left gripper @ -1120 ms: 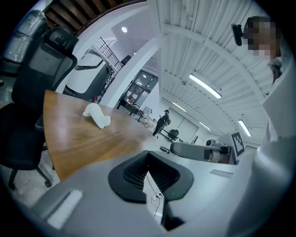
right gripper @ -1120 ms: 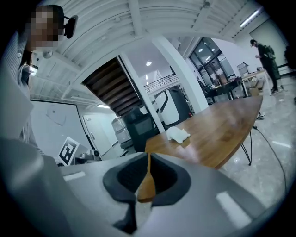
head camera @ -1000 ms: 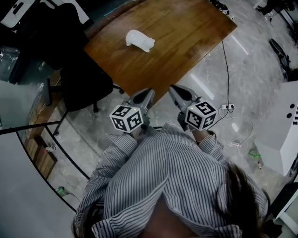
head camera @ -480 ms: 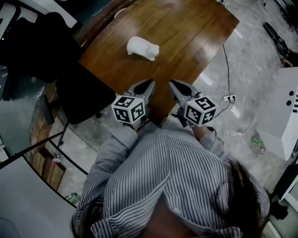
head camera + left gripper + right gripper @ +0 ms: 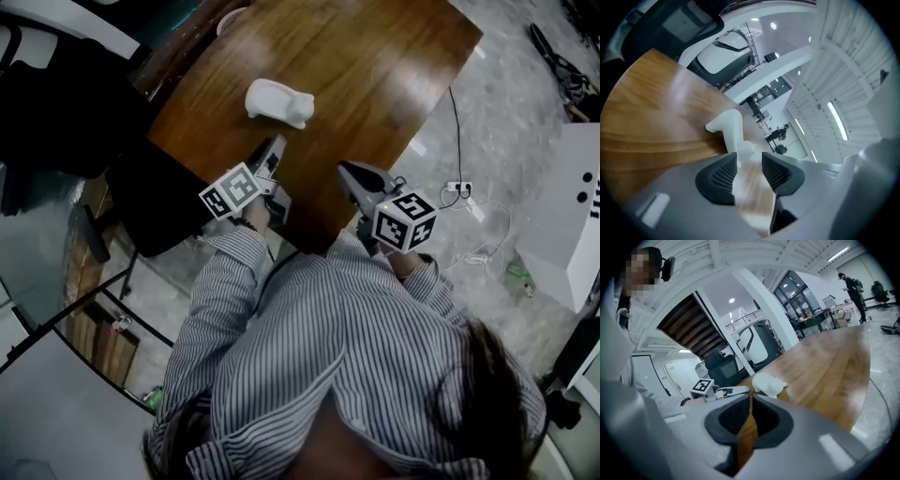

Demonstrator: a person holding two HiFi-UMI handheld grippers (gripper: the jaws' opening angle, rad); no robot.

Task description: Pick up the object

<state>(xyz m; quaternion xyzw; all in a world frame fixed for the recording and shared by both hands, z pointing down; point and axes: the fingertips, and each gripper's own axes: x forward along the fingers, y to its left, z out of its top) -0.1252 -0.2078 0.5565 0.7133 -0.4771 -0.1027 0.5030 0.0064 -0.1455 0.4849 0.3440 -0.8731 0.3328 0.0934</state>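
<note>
A small white animal figure (image 5: 278, 101) lies on the brown wooden table (image 5: 375, 84), toward its left side. My left gripper (image 5: 273, 150) reaches over the table's near edge, a short way from the figure and aimed at it. In the left gripper view its jaws have just been opening; the figure (image 5: 730, 127) lies right ahead of the tips of the left gripper (image 5: 749, 161), its near end at the gap, and the pads (image 5: 717, 176) do not touch it. My right gripper (image 5: 349, 174) hangs at the table's near edge, shut on nothing. In the right gripper view the figure (image 5: 768, 383) lies well beyond the right gripper (image 5: 751, 398).
A black office chair (image 5: 150, 202) stands left of the table, close to my left arm. A cable and power strip (image 5: 459, 192) lie on the grey floor to the right, near a white box (image 5: 567, 234). A person (image 5: 853, 289) stands far off.
My left gripper has moved forward over the table toward the white figure, rolled, and opened its jaws. The right gripper has crept forward to the table edge and stays shut.
</note>
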